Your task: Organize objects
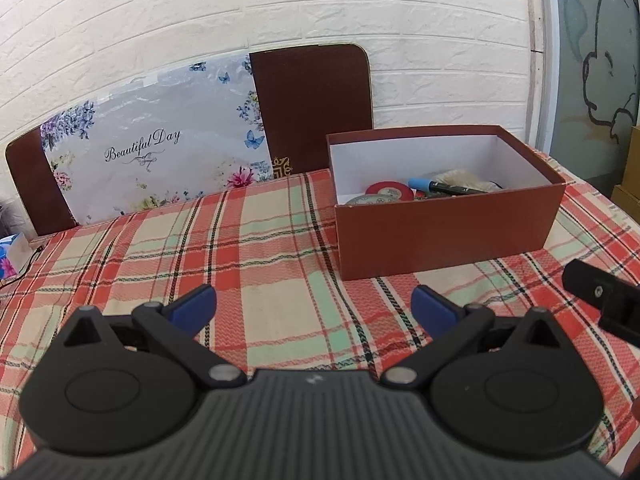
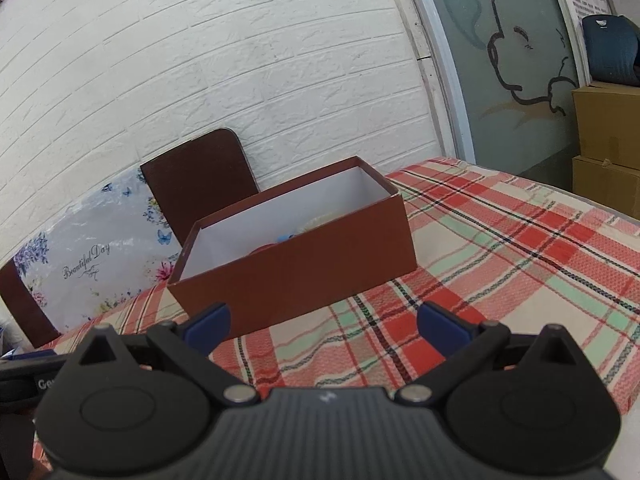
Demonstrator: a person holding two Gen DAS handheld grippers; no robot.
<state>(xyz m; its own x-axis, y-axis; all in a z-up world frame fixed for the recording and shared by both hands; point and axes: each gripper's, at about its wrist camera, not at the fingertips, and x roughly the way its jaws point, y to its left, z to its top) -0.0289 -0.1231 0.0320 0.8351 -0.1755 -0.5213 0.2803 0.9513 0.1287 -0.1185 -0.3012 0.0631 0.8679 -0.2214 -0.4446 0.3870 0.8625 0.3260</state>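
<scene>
At right of centre in the left wrist view, a brown box (image 1: 448, 236) is set lidless on the plaid table (image 1: 260, 240), so a marker (image 1: 444, 187) and tape rolls (image 1: 390, 192) are kept gathered inside. The left gripper (image 1: 314, 306) and right gripper (image 2: 323, 322) are held spread wide and empty, nothing loose being seen.

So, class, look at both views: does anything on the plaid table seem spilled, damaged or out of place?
Nothing stands out. The brown box sits upright and undamaged on the plaid cloth, with the marker and red tape roll inside. Nothing has spilled, and both grippers are open and hold nothing.
</scene>
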